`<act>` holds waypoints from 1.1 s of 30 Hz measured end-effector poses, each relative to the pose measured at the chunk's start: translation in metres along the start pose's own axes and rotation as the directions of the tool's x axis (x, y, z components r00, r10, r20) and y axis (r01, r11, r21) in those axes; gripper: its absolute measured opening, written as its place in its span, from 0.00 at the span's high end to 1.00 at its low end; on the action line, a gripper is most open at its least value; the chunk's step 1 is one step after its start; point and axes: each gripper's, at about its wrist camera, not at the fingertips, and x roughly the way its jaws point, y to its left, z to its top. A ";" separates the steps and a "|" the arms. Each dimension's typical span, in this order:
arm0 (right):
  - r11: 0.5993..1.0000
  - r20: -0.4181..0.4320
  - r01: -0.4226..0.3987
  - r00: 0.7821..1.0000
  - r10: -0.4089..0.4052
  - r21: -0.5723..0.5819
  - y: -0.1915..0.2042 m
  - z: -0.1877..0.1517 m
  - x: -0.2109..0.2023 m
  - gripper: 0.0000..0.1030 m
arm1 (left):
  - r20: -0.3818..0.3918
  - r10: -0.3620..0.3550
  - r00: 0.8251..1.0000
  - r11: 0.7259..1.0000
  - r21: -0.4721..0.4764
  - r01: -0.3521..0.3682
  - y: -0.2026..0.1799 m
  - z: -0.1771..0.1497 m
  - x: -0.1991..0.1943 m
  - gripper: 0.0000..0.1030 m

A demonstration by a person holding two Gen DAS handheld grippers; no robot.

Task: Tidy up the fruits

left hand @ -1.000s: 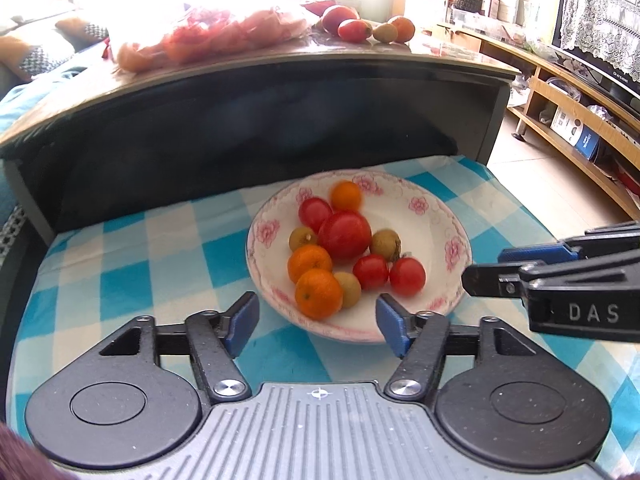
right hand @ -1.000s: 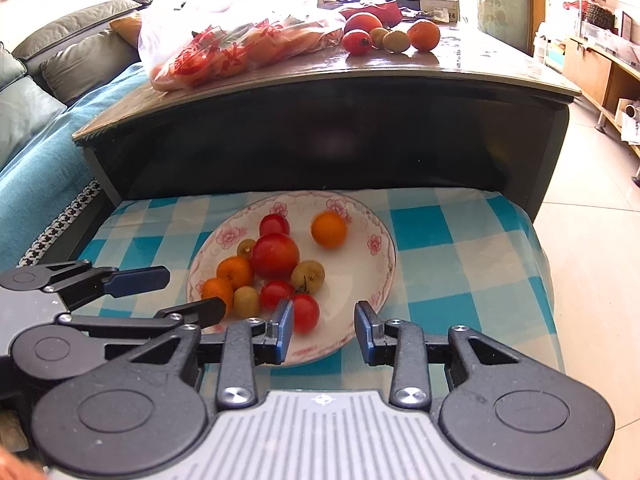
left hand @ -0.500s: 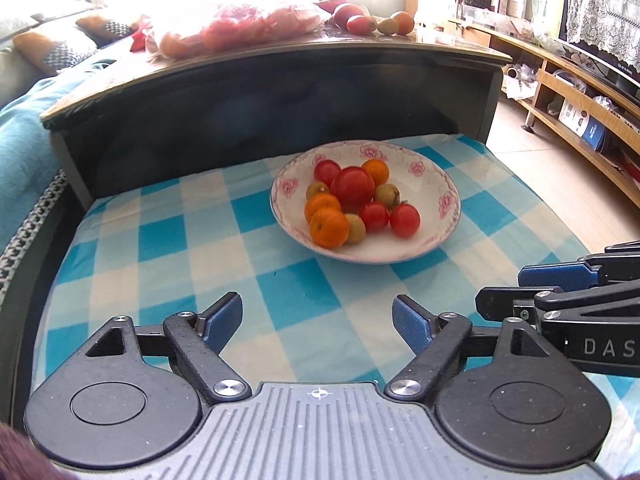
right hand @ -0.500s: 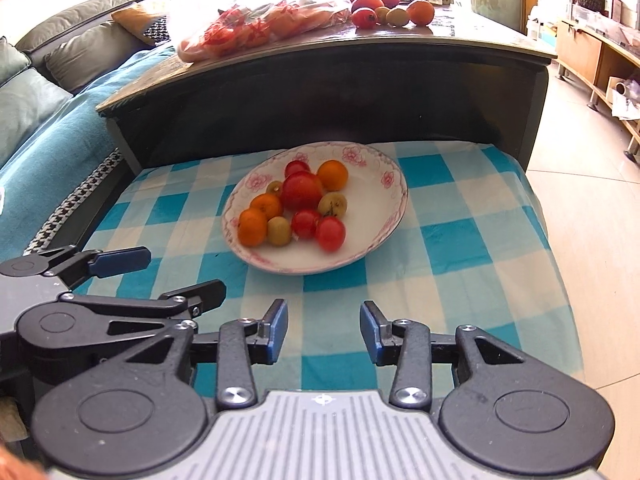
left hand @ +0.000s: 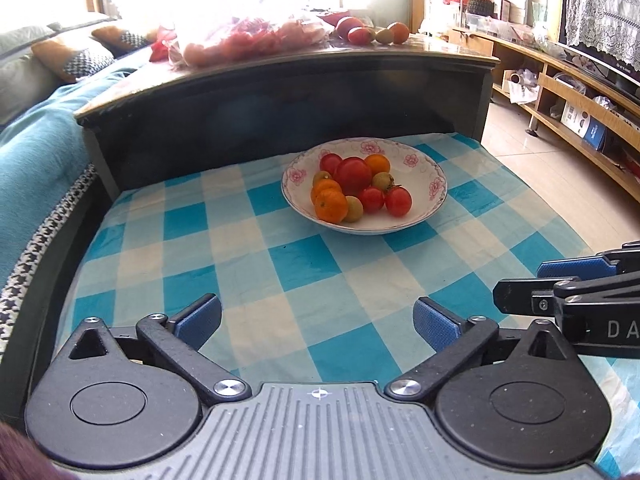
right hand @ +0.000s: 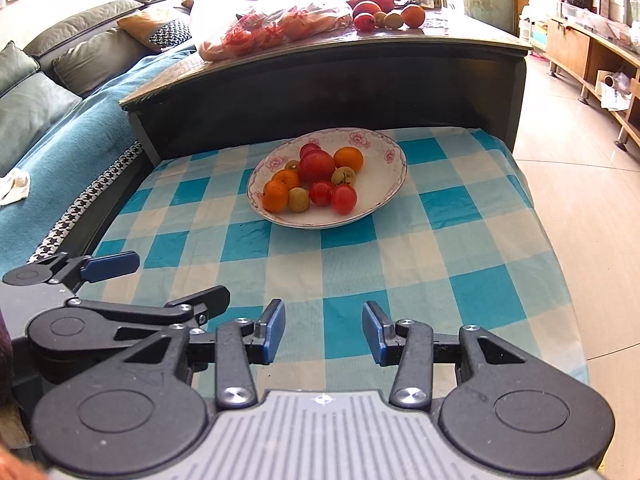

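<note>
A white floral bowl (left hand: 434, 196) (right hand: 386, 180) sits on the blue checked cloth (left hand: 304, 264) (right hand: 440, 248). It holds several fruits: a large red tomato (left hand: 353, 176) (right hand: 316, 166), small red tomatoes (left hand: 398, 201) (right hand: 343, 199), oranges (left hand: 331, 209) (right hand: 275, 196) and small yellow-green fruits (left hand: 354, 209) (right hand: 299, 200). My left gripper (left hand: 317, 322) is open and empty, well short of the bowl. My right gripper (right hand: 324, 330) is open and empty, also short of the bowl. Each gripper shows at the edge of the other's view.
A dark coffee table (left hand: 280, 92) (right hand: 320, 76) stands behind the cloth, bearing a plastic bag of fruit (left hand: 248, 40) (right hand: 276, 20) and several loose fruits (left hand: 376, 34) (right hand: 388, 18). A sofa (right hand: 48, 92) is left; wooden shelves (left hand: 580, 92) and tiled floor (right hand: 580, 184) right.
Both grippers have pulled back from the bowl, which now looks smaller and farther. The left jaws have opened wider. The fruits in the bowl have not moved.
</note>
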 end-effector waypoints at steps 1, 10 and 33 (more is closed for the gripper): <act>1.000 0.003 0.000 1.000 0.000 0.001 0.000 -0.001 -0.002 0.56 | 0.002 0.001 1.000 1.000 0.001 -0.001 0.000 -0.001 -0.002 0.00; 1.000 0.017 -0.001 1.000 0.001 -0.010 0.007 -0.015 -0.019 0.52 | -0.001 -0.003 1.000 1.000 -0.008 0.003 -0.001 -0.013 -0.014 0.00; 0.999 -0.038 0.027 0.999 -0.026 0.018 0.005 -0.042 -0.025 0.50 | -0.030 -0.010 1.000 0.998 -0.062 0.008 0.004 -0.031 -0.032 0.00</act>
